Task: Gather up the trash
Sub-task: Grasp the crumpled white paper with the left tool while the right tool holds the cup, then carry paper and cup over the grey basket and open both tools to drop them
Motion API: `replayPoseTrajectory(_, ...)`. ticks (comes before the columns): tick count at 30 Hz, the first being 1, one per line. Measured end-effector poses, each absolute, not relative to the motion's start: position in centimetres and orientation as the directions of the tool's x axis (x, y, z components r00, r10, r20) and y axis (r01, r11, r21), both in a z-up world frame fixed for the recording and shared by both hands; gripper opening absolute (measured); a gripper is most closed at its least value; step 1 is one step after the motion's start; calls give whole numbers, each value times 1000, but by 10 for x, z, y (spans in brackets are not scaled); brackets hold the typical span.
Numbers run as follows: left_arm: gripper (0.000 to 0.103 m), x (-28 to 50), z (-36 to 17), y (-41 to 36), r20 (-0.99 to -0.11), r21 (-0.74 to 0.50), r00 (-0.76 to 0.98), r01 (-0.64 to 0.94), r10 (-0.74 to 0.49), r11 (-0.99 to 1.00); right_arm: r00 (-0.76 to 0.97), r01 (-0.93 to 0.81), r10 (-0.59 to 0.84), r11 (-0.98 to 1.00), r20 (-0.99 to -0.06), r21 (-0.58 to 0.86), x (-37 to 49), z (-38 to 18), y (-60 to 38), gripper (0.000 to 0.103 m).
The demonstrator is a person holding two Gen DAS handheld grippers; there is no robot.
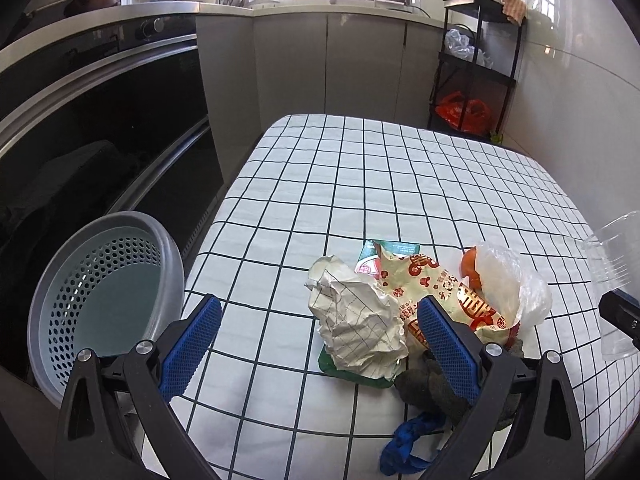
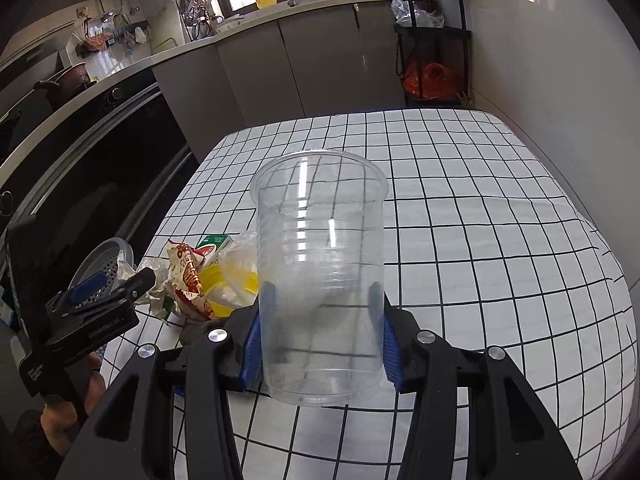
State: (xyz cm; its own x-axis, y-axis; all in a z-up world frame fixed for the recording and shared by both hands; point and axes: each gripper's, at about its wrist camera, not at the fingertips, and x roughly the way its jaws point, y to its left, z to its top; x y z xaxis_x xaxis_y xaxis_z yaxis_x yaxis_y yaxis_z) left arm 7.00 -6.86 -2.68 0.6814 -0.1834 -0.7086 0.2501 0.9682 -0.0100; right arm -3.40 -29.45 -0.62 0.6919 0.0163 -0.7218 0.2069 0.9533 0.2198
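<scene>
Right gripper [image 2: 320, 332] is clamped on the clear cup [image 2: 320, 264], upright and lifted off the checked table [image 2: 480, 240]. Carrying step, I'd say: the cup needs swinging left to the bin [image 1: 104, 292], which sits empty beside the table. Left gripper [image 1: 320, 344] hangs wide open over the trash pile [image 1: 400, 308].

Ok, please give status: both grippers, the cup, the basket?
Right gripper shut on clear plastic cup. Left gripper open, empty, near trash pile. Perforated basket at table's left edge, unobstructed.
</scene>
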Motion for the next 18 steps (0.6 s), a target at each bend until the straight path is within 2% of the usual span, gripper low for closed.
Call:
replayPoseTrajectory(2, 93, 71, -28, -70, -711, -17, 677, 255, -191, 967, 687, 209, 21, 951, -727, 225, -32, -8, -295, 47)
replayPoseTrajectory(4, 80, 72, -29, -70, -714, -16, 674, 257, -191, 966, 685, 209, 26, 951, -728, 230, -30, -8, -296, 47)
replayPoseTrajectory(8, 63, 74, -33, -70, -732, -24, 652, 266, -198, 964, 687, 197, 34, 953, -726, 232, -30, -8, -295, 47)
replayPoseTrajectory(10, 45, 75, -37, -69, -744, -31, 637, 269, -202, 963, 687, 195, 38, 952, -726, 234, -30, -9, -295, 47)
replayPoseTrajectory(13, 34, 75, -36, -65, -746, -47, 632, 268, -212, 962, 687, 193, 40, 953, -725, 235, -31, -9, -295, 47)
replayPoseTrajectory(18, 27, 67, -25, -56, -727, -54, 650, 268, -222, 962, 688, 192, 36, 954, -725, 230, -32, -11, -294, 47)
